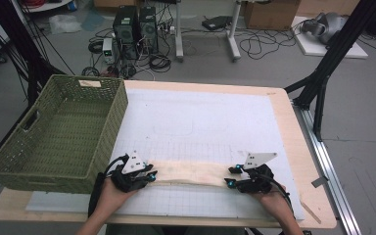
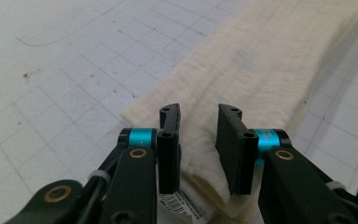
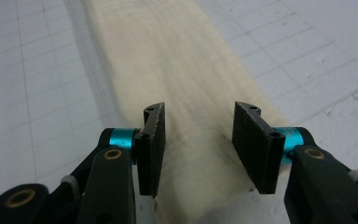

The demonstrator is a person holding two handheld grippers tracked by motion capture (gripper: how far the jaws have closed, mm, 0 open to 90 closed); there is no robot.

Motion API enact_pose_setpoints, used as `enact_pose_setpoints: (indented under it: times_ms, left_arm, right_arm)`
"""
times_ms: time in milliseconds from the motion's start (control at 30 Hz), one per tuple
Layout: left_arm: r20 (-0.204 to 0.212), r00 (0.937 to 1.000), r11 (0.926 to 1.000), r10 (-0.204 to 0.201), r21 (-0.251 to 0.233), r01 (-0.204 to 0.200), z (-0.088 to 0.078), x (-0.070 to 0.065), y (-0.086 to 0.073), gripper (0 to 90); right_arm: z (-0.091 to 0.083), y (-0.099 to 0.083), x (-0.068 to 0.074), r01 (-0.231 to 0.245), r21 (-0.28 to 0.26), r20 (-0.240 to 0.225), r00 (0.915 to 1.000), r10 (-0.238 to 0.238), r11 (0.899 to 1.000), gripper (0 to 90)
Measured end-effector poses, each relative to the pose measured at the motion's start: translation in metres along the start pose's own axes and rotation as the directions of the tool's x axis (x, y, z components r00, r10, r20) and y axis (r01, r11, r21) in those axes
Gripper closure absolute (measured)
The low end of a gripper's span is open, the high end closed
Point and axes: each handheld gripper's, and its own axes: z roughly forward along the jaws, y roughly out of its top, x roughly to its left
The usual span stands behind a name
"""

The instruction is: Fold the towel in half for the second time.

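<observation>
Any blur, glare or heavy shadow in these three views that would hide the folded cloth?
High view: evenly lit, slightly soft, the folded cream cloth readable with no glare. Left gripper view: jaws and near cloth sharp, a soft shadow along the cloth's right edge. Right gripper view: far end of the cloth blurs a little, and the white gridded mat looks bright without washing out.

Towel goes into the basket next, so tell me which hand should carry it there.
Left, probably. The left tongs sit at the folded cream towel end right beside the green wicker basket; the right tongs stand at the far end. Both are open over the towel.
</observation>
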Motion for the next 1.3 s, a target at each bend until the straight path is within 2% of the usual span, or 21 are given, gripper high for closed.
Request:
enact_pose_setpoints:
  times_ms: [133, 267, 433, 500, 600, 767, 1033, 1100, 1200, 1300]
  left_arm:
    - [-0.002, 1.0, 0.9999, 0.004, -0.01, -0.004, 0.0, 0.0, -0.002, 69.5]
    - [0.009, 1.0, 0.9998, -0.001, -0.022, 0.001, -0.003, 0.002, -0.001, 67.3]
    - [0.009, 0.9998, 0.9981, -0.015, -0.059, 0.016, -0.01, 0.005, 0.001, 65.2]
    - [0.006, 0.9998, 0.9982, -0.018, -0.057, 0.018, -0.011, 0.006, 0.001, 65.6]
    - [0.015, 0.9997, 0.9993, -0.017, -0.032, 0.017, -0.01, 0.007, -0.002, 66.5]
    - [0.007, 0.9999, 0.9999, -0.01, -0.004, 0.01, -0.008, 0.007, -0.005, 65.7]
    - [-0.002, 0.9999, 0.9999, -0.014, -0.002, 0.014, -0.007, 0.006, -0.008, 65.1]
    - [0.002, 0.9997, 0.9996, -0.026, -0.011, 0.026, -0.009, 0.006, -0.007, 65.0]
    - [0.007, 0.9995, 0.9986, -0.03, -0.044, 0.03, -0.013, 0.006, -0.005, 64.9]
    - [0.008, 0.9992, 0.9969, -0.039, -0.068, 0.039, -0.017, 0.006, -0.004, 64.5]
  right_arm:
    - [-0.002, -0.005, 0.0, 0.002, -0.014, 0.007, 1.0, -0.001, 1.0, 54.1]
    - [-0.001, -0.003, 0.001, 0.009, -0.016, 0.011, 0.9999, -0.009, 1.0, 52.9]
    - [-0.007, 0.004, -0.002, 0.002, -0.079, 0.009, 1.0, -0.001, 0.997, 51.8]
    - [-0.006, 0.005, -0.003, -0.002, -0.086, 0.009, 1.0, 0.002, 0.996, 51.9]
    - [-0.004, 0.004, -0.003, 0.0, -0.056, 0.009, 1.0, 0.0, 0.998, 51.8]
    - [-0.001, -0.001, -0.001, 0.007, -0.021, 0.007, 1.0, -0.007, 1.0, 51.7]
    - [-0.002, -0.006, 0.002, 0.008, -0.015, 0.025, 0.9997, -0.008, 1.0, 52.1]
    - [-0.002, -0.005, 0.002, 0.008, -0.015, 0.031, 0.9995, -0.008, 1.0, 51.7]
    - [-0.004, -0.003, 0.003, -0.005, -0.037, 0.02, 0.9998, 0.006, 0.999, 50.1]
    - [-0.01, 0.0, 0.004, -0.018, -0.094, 0.023, 0.9995, 0.02, 0.995, 49.9]
